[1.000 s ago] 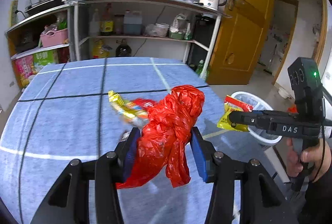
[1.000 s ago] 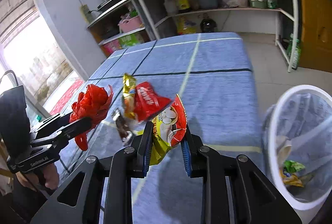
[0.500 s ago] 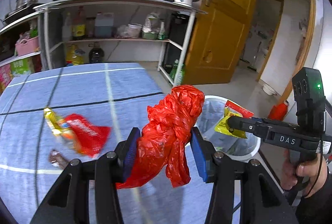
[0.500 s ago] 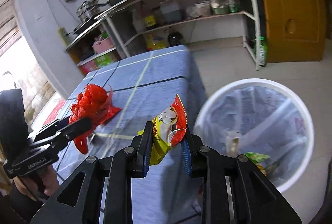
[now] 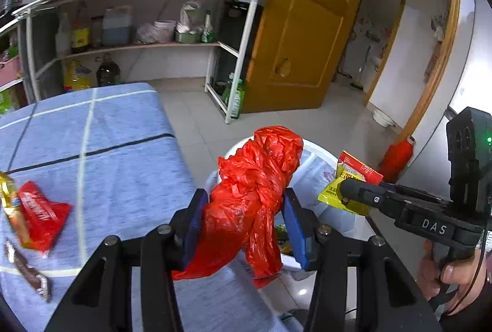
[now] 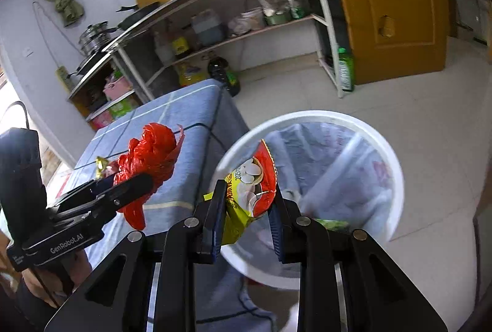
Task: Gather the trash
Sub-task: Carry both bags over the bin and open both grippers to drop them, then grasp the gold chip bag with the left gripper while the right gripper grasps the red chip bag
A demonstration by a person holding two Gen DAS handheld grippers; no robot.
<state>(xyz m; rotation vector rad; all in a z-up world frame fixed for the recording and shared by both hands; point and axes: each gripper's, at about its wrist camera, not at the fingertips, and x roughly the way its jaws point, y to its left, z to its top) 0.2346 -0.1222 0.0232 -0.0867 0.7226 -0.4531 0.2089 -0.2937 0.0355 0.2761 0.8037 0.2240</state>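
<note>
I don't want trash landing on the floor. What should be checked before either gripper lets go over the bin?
1. Left gripper clamps the red plastic bag: ok.
2. Right gripper clamps the yellow and red snack packet: ok.
3. Snack packet over the white bin opening: ok in the right wrist view.
4. Red bag fully over the bin: cannot tell; it hangs near the rim by the table edge.
5. Bin has room: ok, little trash inside.
6. Table cleared: not ok; a red wrapper lies there.
</note>
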